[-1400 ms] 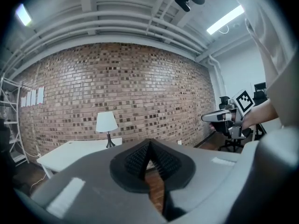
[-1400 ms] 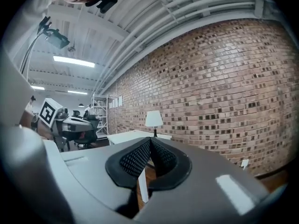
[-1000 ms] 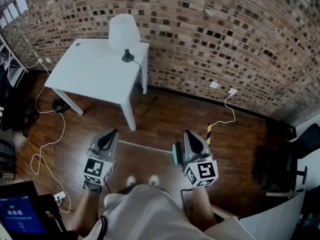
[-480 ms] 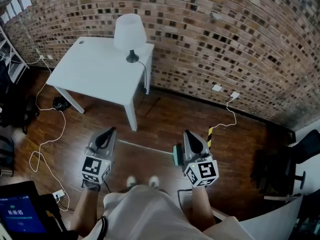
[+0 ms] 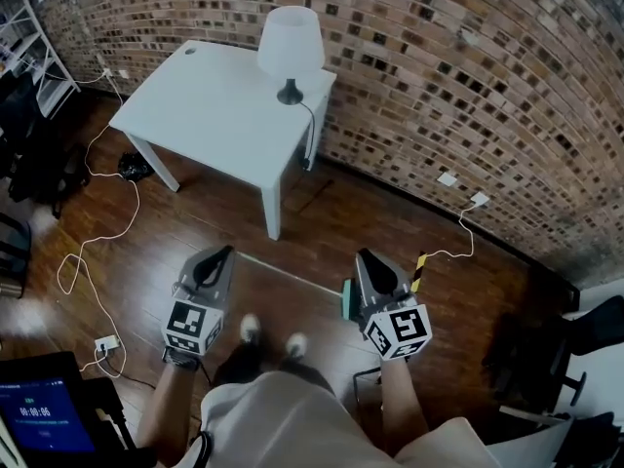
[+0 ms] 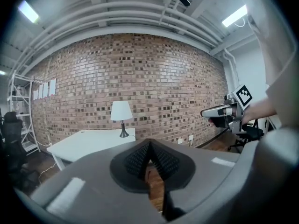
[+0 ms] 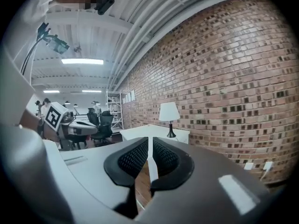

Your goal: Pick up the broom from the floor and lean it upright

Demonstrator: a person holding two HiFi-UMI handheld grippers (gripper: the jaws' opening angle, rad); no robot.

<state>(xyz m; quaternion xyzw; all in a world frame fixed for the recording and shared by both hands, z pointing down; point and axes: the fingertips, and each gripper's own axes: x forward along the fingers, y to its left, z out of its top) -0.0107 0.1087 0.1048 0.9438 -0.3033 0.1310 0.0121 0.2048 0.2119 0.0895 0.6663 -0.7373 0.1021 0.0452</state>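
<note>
The broom lies flat on the wooden floor; its pale handle (image 5: 288, 273) runs from near the table leg to a green head (image 5: 346, 300). My left gripper (image 5: 222, 253) hovers above the floor left of the handle, its pads (image 6: 140, 157) meeting at the tips with nothing between them. My right gripper (image 5: 363, 257) hangs over the broom head and partly hides it. Its jaws are opening: a narrow slit shows between the pads (image 7: 133, 160), and nothing is held. Each gripper shows in the other's view, the right gripper (image 6: 219, 112) and the left gripper (image 7: 77, 123).
A white table (image 5: 214, 115) with a white lamp (image 5: 290, 42) stands against the brick wall (image 5: 468, 86). White cables (image 5: 97, 232) trail over the floor at left. A yellow-black striped piece (image 5: 420, 266) lies right of the broom head. Dark chairs (image 5: 546, 359) stand at right; my feet (image 5: 251, 330) are just behind the handle.
The head view has swung, so the table and lamp sit further right. My feet have stepped up close to the handle. Both grippers stay on either side of the broom.
</note>
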